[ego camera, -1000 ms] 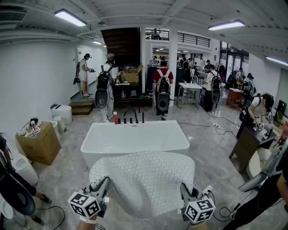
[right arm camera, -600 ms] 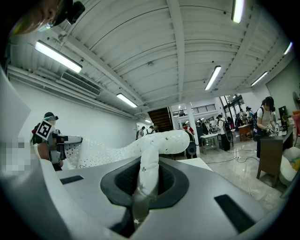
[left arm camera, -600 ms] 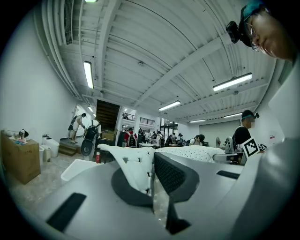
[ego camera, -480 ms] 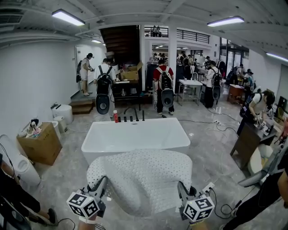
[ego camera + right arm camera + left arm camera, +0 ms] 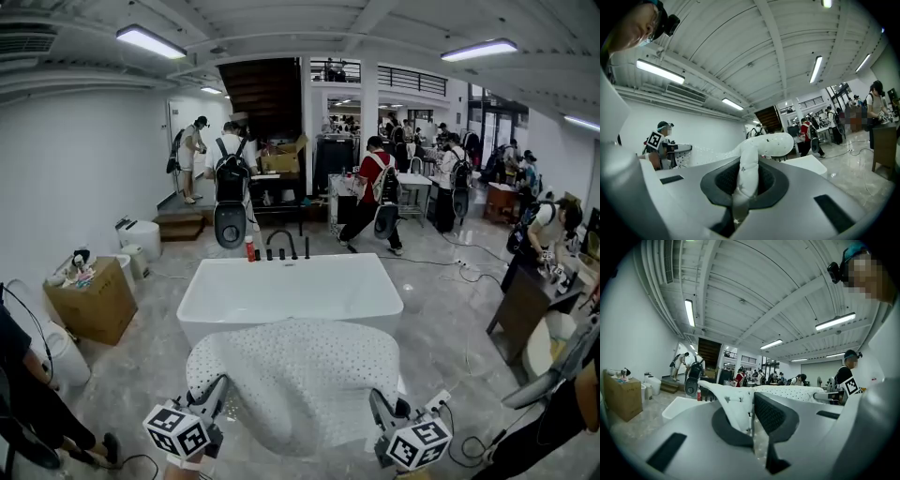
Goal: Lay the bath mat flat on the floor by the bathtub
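We are holding the bath mat off the floor, one near corner in each gripper. The white, dotted sheet is arching up between them and sagging toward us. It is hanging just in front of the bathtub, which is sitting at twelve o'clock from the mat.

The left gripper is pinching the mat's seven o'clock corner. In the left gripper view its jaws are pressing together on a white fold of mat. The right gripper is clamping the five o'clock corner, and in the right gripper view a rolled edge of mat is rising out from between its closed jaws.

A cardboard box is standing at ten o'clock from the mat, and a red bottle is standing at the tub's far rim.
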Demonstrator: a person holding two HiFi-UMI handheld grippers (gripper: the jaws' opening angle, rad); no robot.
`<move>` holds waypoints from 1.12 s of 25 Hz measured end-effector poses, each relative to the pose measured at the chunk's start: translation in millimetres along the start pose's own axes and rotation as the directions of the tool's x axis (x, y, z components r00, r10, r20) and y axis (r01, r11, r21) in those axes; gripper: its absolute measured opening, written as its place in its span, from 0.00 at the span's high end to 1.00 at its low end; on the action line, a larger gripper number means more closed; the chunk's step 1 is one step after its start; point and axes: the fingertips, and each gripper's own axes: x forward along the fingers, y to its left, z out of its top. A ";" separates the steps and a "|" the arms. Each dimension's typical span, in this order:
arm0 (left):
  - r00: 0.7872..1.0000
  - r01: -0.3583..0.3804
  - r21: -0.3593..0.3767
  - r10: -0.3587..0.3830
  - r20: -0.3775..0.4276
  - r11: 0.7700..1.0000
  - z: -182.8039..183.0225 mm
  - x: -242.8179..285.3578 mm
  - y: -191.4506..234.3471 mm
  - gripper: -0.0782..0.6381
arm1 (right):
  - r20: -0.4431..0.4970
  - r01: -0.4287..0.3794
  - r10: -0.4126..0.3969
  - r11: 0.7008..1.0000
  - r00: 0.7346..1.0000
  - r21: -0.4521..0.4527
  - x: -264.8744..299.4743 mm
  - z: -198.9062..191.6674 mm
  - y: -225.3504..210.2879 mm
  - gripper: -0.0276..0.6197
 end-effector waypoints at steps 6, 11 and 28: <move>1.000 -0.007 -0.018 0.007 -0.013 1.000 -4.4 10.4 14.5 0.85 | 0.019 -0.007 0.006 0.999 1.000 0.044 17.8 -8.2 -3.7 0.90; 1.000 0.003 -0.064 -0.003 -0.003 0.998 -8.8 23.5 28.9 0.86 | -0.006 -0.020 0.021 0.998 1.000 0.060 35.5 -12.3 -4.3 0.90; 0.998 0.052 -0.006 -0.051 0.024 0.999 4.0 50.5 127.3 0.85 | -0.043 0.080 -0.080 0.997 0.996 -0.017 138.4 1.5 26.0 0.90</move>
